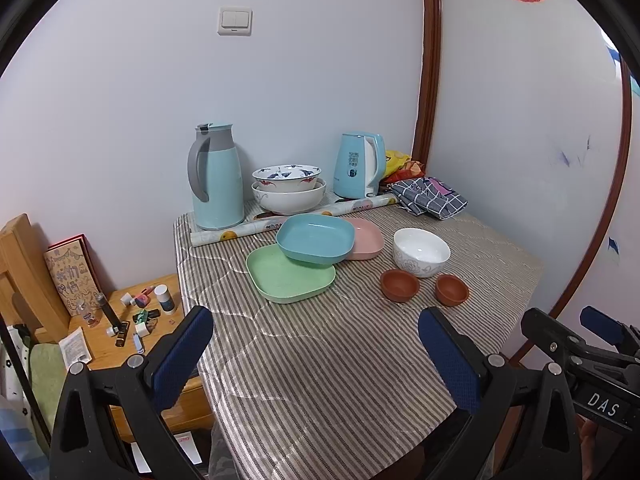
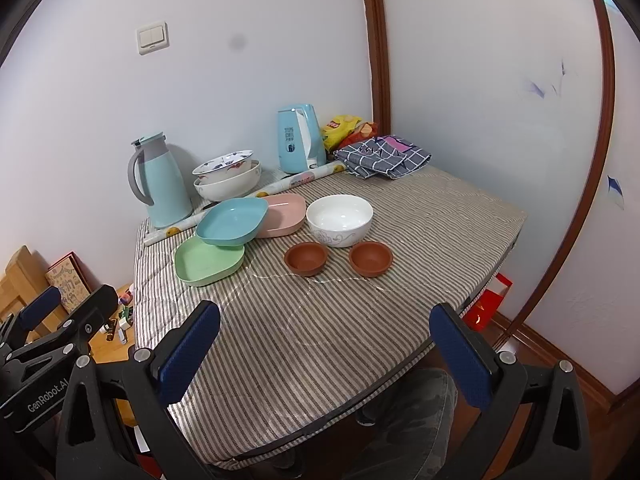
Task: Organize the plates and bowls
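On the striped tablecloth a blue square plate [image 1: 315, 238] [image 2: 232, 221] leans over a green plate [image 1: 290, 276] [image 2: 209, 261] and a pink plate [image 1: 366, 238] [image 2: 282, 214]. A white bowl [image 1: 421, 251] [image 2: 339, 219] stands to their right, with two small brown bowls [image 1: 399, 285] [image 1: 452, 289] [image 2: 306, 258] [image 2: 370, 258] in front of it. Two stacked patterned bowls [image 1: 288, 188] [image 2: 227, 178] sit at the back. My left gripper [image 1: 316, 356] and right gripper [image 2: 325, 356] hover open over the near table edge, holding nothing.
A blue thermos [image 1: 214, 176] [image 2: 160, 182], a blue kettle [image 1: 359, 165] [image 2: 299, 142], a rolled mat [image 1: 296, 216], a checked cloth [image 1: 430, 196] [image 2: 382, 156] and snack bags [image 2: 348, 126] line the back. A wooden nightstand [image 1: 132, 320] with small items stands left. A person's knee [image 2: 408, 412] shows below.
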Tool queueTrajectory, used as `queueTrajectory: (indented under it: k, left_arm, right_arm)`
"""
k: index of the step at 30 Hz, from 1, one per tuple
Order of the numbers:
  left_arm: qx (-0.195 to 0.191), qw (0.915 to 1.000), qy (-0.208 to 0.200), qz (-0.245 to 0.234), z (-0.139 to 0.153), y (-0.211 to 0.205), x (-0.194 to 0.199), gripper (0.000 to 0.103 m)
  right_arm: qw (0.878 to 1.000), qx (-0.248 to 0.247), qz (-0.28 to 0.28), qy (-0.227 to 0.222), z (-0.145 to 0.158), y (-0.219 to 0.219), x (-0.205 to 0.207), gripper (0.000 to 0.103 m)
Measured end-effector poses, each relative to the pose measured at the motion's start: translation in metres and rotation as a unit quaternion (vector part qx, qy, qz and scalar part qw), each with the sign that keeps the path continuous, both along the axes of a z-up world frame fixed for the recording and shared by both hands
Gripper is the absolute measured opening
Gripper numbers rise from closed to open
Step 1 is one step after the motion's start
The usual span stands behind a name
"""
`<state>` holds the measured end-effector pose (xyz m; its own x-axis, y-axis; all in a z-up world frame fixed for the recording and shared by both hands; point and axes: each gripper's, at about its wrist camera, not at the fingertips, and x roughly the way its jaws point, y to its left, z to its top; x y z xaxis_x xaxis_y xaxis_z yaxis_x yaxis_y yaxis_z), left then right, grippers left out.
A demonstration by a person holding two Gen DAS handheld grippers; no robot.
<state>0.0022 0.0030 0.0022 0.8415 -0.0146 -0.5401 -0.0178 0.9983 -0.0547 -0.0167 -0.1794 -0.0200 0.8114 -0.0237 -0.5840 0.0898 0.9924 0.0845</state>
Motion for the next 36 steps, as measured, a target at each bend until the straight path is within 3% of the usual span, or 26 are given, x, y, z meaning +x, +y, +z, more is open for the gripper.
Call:
queueTrajectory:
  k: [36]
  left_arm:
    - [-0.006,1.0,-0.001,0.001,-0.0018,0.0014,-0.001,0.103]
  right_arm:
    - [1.0,0.002,0.002,-0.005,0.0022,0.0033,-0.0016,0.103]
